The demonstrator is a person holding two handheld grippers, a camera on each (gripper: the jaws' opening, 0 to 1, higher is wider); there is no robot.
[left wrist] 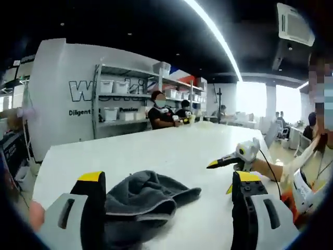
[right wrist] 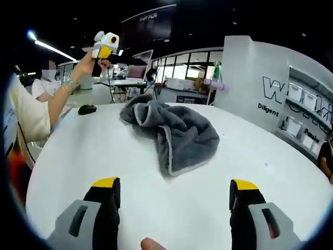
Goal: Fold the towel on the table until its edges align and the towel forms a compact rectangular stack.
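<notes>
A grey towel lies crumpled in a loose heap on the white table. My left gripper is open, and the towel's near part sits between its yellow-tipped jaws without being pinched. The right gripper, held in a person's hand, points in from the right just above the tabletop. In the right gripper view the towel is bunched mid-table, some way ahead of my open right gripper, which has nothing between its jaws. Beyond the towel at the upper left, a hand holds the left gripper raised.
A person stands at the table's right edge. Shelves with white bins line the far wall, and people sit at the table's far end. A black mouse lies near the table's far-left edge, with a laptop on a desk behind it.
</notes>
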